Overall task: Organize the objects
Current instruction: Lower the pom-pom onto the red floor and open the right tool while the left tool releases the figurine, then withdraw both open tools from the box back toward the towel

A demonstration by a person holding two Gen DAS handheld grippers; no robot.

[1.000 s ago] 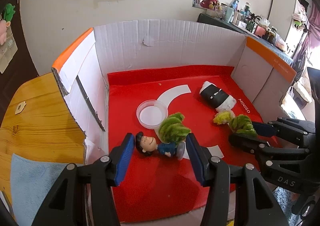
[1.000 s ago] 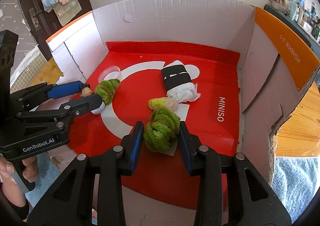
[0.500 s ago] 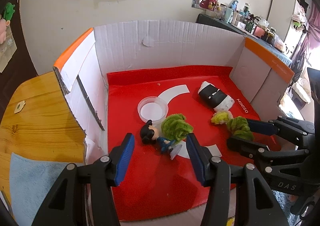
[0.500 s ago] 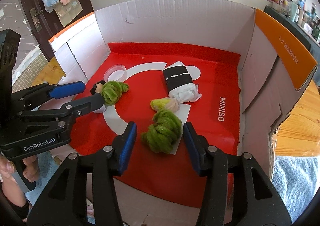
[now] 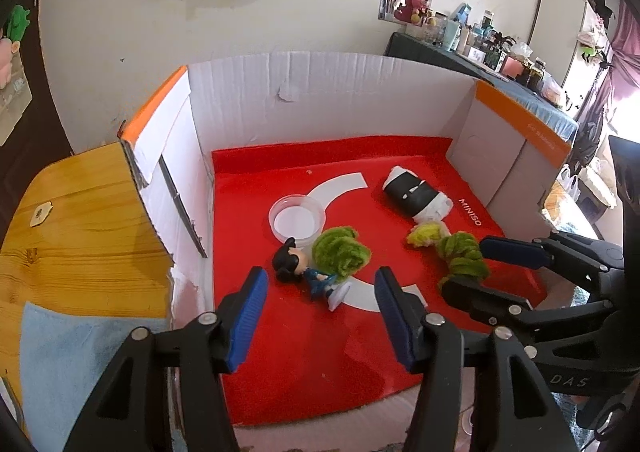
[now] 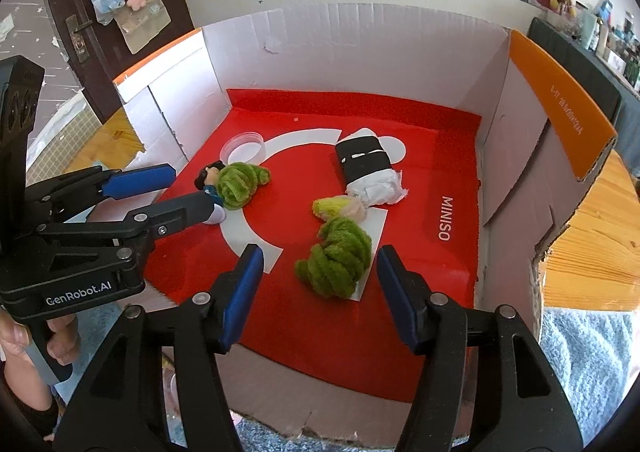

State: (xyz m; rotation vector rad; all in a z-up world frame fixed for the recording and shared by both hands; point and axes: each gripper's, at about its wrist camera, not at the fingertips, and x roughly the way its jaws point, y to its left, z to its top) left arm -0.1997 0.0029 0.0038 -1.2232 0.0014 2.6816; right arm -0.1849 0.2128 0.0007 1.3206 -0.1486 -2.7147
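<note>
Inside the corrugated cardboard box (image 5: 360, 91) with its glossy red liner (image 6: 320, 324), both grippers have spread wide and drawn back since a second ago: the left gripper (image 5: 318, 306) has let the figurine (image 5: 304, 272) drop on its side against a fuzzy green bundle (image 5: 340, 254), and the right gripper (image 6: 320, 288), empty too, frames the second fuzzy coil (image 6: 336, 260) it had squeezed. Mid-liner lie a black-and-white wrapped roll (image 6: 368, 167), a pale yellow-green tuft (image 6: 338, 207) and a clear round lid (image 5: 297, 220). Only the right view shows fingers (image 6: 16, 336) on the left gripper's handle.

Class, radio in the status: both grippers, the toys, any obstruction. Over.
Left gripper open, empty. Right gripper open, empty. Figurine and green bundle loose on red mat. Nothing blocking.
</note>
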